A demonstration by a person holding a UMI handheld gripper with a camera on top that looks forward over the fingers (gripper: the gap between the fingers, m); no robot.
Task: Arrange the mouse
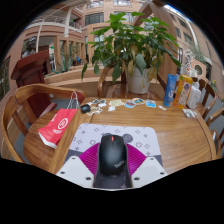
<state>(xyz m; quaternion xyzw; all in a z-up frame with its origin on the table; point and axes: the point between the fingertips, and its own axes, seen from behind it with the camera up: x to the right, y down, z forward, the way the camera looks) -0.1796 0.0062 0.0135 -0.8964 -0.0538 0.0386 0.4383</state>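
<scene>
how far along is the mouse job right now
Done: the claw has the black mouse between its fingers, apparently clamped. In hand: the mouse sits over the near edge of the patterned mouse mat on the wooden table. Left: setting it down squarely on the mat and letting go.

Your mouse [112,153] sits between the tongs [112,176] on a mat [140,138] at the tabletop's [180,135] near edge. A packet [58,127] lies at its left edge; a potted plant [133,55] stands at the far edge, bottles [176,91] toward the far right corner.
</scene>
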